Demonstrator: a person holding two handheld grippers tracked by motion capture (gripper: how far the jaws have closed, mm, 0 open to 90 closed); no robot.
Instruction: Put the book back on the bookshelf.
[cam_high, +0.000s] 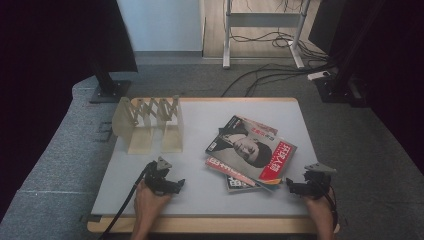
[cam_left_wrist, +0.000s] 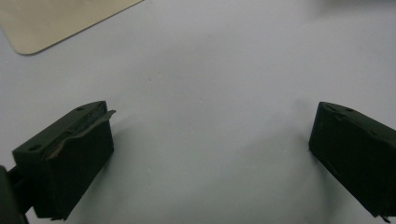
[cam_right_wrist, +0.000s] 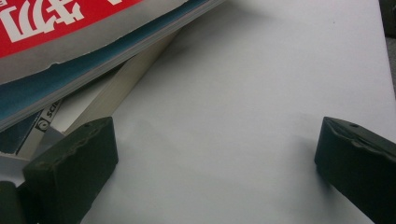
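1. Table (cam_high: 200, 200): pale grey matte sheet over a light wooden board with rounded corners; smooth and flat, likely low in friction, so paper probably slides on it rather than lifts.
2. Magazine stack (cam_high: 250, 152): three or so glossy magazines fanned askew, right of the wooden rack and well apart from it, reaching toward the table's near right part. Judged moderately heavy as a pile, floppy singly, slick cover on cover; likely to shear apart if pulled by one corner.
3. Top magazine (cam_high: 252, 150): grey portrait cover with a red band along its right edge; in the right gripper view its blue-edged corner (cam_right_wrist: 107, 60) overhangs the thicker cream page block (cam_right_wrist: 126, 79) beneath. Best hold probably the spine or that overhanging corner, one jaw slipped under, clamping the whole thickness to stop pages buckling.
4. Wooden rack (cam_high: 150, 125): pale thin plywood dividers joined by a scissor lattice, standing upright at the table's far left; stiff, light, likely easy to tip.
5. Right gripper (cam_high: 296, 189): jaws wide apart, clamping nothing, resting low just right of the stack's near corner.
6. Left gripper (cam_high: 167, 184): jaws spread apart over bare table near the rack's foot, holding nothing.
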